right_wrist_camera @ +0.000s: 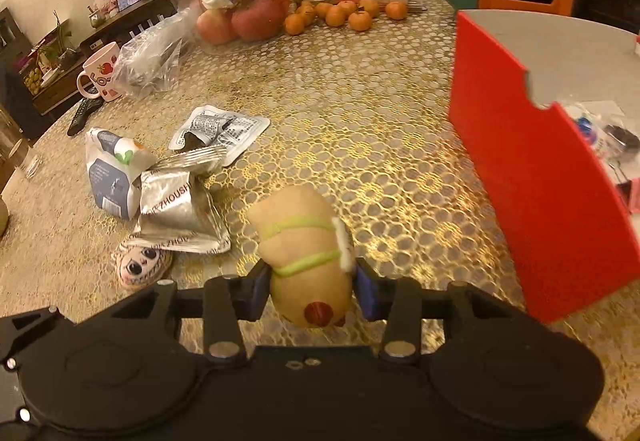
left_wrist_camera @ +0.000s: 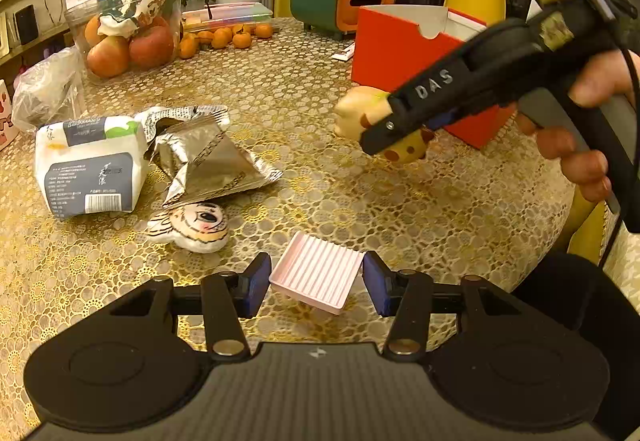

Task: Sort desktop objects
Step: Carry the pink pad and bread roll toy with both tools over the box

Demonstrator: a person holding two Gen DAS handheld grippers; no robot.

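A pink tray [left_wrist_camera: 316,277] is clamped between the half-closed pads of the left gripper [left_wrist_camera: 317,283], above the table [left_wrist_camera: 360,201]. A plush toy [right_wrist_camera: 306,261] is gripped by the right gripper [right_wrist_camera: 310,291], left of the red box [right_wrist_camera: 532,177]. Farther left, foil packets [right_wrist_camera: 176,209] lie on the table.

A wide bare stretch of the gold-patterned surface [right_wrist_camera: 360,145] lies open in the middle. A tall red box [right_wrist_camera: 532,177] walls off the right side. Crumpled silver packets [right_wrist_camera: 176,209] and a white bag [right_wrist_camera: 108,177] clutter the left.
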